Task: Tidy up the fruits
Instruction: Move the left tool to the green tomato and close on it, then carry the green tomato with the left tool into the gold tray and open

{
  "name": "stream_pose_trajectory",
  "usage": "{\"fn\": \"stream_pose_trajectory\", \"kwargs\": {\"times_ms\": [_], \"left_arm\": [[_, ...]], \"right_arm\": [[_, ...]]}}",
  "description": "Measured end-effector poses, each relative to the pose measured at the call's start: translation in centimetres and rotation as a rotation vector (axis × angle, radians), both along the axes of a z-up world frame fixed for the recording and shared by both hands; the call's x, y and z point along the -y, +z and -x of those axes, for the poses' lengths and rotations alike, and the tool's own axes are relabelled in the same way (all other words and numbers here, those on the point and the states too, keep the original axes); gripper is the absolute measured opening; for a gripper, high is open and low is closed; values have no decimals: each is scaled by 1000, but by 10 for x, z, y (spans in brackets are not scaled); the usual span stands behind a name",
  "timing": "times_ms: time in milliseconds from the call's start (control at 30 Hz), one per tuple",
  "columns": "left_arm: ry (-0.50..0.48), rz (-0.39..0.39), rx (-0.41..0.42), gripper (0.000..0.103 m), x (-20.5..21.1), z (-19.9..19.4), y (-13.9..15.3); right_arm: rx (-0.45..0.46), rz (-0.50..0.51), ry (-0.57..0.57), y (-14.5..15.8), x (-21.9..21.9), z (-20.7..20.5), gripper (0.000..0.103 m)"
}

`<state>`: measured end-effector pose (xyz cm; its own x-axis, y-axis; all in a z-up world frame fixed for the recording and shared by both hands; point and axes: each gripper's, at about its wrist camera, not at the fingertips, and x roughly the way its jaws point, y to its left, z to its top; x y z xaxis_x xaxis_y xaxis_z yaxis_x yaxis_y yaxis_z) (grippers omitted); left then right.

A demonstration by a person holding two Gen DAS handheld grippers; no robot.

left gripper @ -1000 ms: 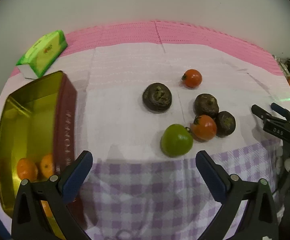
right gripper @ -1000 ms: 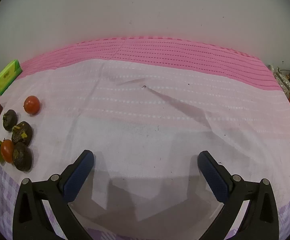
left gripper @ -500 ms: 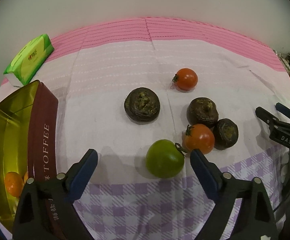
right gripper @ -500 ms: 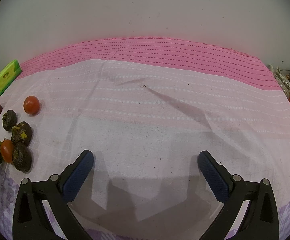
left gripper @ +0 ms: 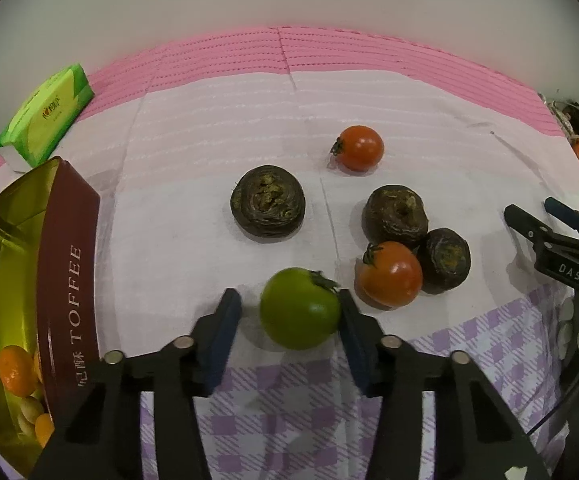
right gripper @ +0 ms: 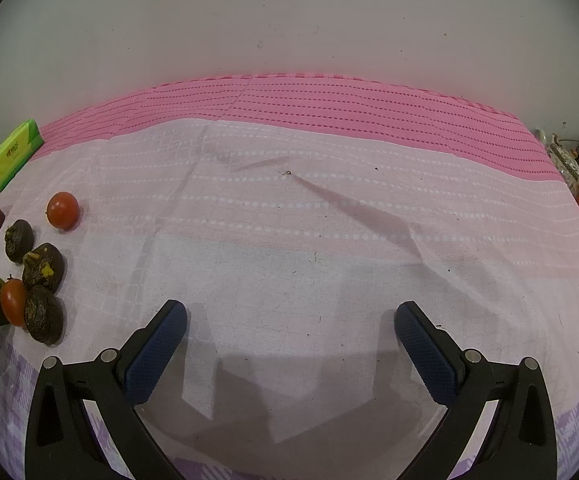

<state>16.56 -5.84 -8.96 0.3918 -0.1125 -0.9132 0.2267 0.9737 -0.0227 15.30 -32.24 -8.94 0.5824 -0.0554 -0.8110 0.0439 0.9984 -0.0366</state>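
The left gripper (left gripper: 287, 312) has just been closing, its jaws around the green tomato (left gripper: 298, 309); the right pad touches it, the left stands just apart; the tomato's stem points toward the table's far right; it lies near the near edge, beside a red tomato (left gripper: 390, 274); the right gripper (right gripper: 289, 344) hangs spread wide over bare tablecloth (right gripper: 289, 240).

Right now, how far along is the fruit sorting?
Done: a few orange fruits already lie in the toffee tin. In hand: the left gripper has just been closing around the green tomato; one pad touches it, the other shows a gap. Left: two red tomatoes and three dark fruits on the cloth. The right gripper is open, holding nothing.
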Motion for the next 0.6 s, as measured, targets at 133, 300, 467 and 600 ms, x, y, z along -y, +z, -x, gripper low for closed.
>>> {"fn": "stream_pose_trajectory", "kwargs": {"times_ms": [133,300,467,600], "left_arm": [[6,16,-4,33,-3,4,2],[8,13,-4,32,-4,9,4],[13,11,-8,32,-6,12,4],[23,16,-15,32,-10,14,5]], "right_arm": [[0,0,0,0,0,0,103],[1,0,0,0,0,0,103],[1,0,-1,0,0,0,103],[1,1,-1,0,0,0,103]]}}
